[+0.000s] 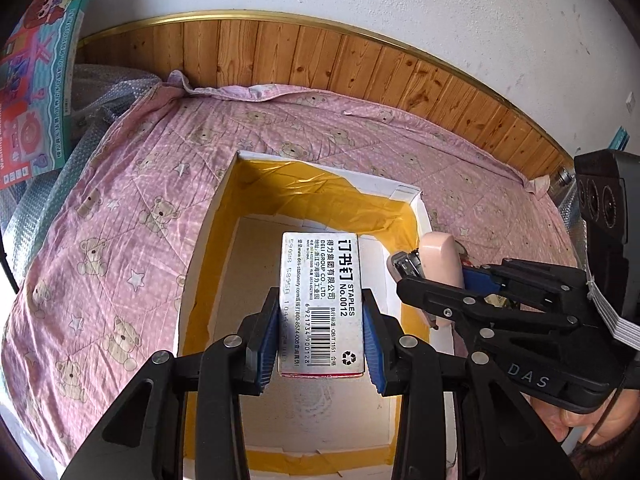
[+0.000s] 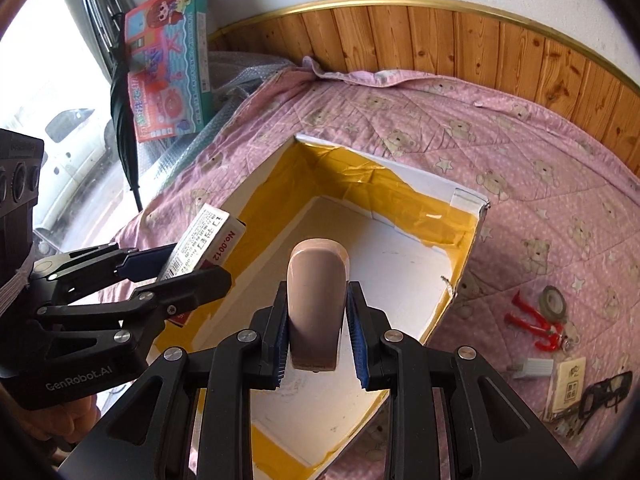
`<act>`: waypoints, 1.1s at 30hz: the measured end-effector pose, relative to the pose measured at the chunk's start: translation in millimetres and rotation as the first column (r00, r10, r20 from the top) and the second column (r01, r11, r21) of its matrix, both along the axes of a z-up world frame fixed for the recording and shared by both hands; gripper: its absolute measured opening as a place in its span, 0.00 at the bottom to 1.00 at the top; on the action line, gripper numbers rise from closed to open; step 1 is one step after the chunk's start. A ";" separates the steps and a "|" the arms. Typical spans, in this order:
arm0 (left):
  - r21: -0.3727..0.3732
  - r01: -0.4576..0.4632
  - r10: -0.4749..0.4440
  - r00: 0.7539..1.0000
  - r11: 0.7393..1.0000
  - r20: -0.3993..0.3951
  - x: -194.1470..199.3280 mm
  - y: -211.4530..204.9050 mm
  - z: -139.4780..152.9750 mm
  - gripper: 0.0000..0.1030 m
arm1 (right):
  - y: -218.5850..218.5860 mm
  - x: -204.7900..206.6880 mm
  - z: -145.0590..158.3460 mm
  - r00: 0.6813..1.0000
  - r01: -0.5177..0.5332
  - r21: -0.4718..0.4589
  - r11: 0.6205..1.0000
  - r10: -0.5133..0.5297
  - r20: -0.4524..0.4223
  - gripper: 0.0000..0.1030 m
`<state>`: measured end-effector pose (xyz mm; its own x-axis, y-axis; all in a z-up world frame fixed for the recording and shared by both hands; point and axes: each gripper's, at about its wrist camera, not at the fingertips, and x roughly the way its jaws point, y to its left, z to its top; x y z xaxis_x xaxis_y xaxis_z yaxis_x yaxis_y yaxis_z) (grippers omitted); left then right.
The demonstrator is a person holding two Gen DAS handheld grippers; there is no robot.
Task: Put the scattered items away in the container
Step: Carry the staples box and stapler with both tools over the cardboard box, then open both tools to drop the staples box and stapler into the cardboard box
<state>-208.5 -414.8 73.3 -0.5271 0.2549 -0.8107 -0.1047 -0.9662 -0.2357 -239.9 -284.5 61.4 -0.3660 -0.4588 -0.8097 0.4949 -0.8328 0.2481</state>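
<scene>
Left claw (image 1: 320, 344) grasps a box of staples (image 1: 322, 300) above the open white cardboard box (image 1: 208, 216), which rests on the pink bed quilt (image 1: 120, 208). Right claw (image 2: 318, 344) clamps a pink stapler (image 2: 316, 304) over the same box. Red pliers (image 2: 534, 322), a tape roll (image 2: 554, 300) and glasses (image 2: 604, 394) lie on the quilt right of the box.

Pink bear-print quilt (image 1: 140, 184) (rumpled) — toy box (image 2: 172, 60) leaning beyond — wood panelling (image 1: 320, 56).

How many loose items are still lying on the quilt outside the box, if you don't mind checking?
About 5, all right of the box: tape roll, red clips, small grey piece, beige card, black glasses. More may be hidden.
</scene>
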 end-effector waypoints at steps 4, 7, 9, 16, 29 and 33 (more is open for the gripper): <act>0.039 0.025 -0.029 0.996 0.999 0.082 -23.3 3.3 -12.5 0.37 | 0.8 -21.9 -9.5 0.999 0.026 0.016 1.000 -0.027 0.040 0.27; 0.047 0.038 -0.045 0.987 0.998 0.152 -41.7 7.0 -26.3 0.37 | 0.6 -34.7 -17.4 0.997 0.030 0.034 0.999 -0.033 0.066 0.27; 0.033 0.048 -0.053 0.982 0.998 0.181 -51.1 12.0 -32.2 0.37 | 0.6 -42.5 -22.7 0.996 0.032 0.046 0.998 -0.036 0.081 0.27; 0.002 0.048 -0.047 0.970 0.999 0.237 -78.9 20.1 -46.8 0.37 | 5.2 -67.1 -36.9 0.989 0.056 0.051 0.997 -0.063 0.133 0.27; -0.053 -0.012 0.028 0.950 0.999 0.310 -102.5 12.6 -77.3 0.37 | 13.3 -90.5 -52.6 0.980 0.079 0.075 0.994 -0.091 0.179 0.27; -0.083 0.004 0.024 0.945 0.997 0.325 -107.8 17.7 -83.7 0.37 | 12.3 -95.0 -55.7 0.976 0.071 0.062 0.996 -0.082 0.201 0.27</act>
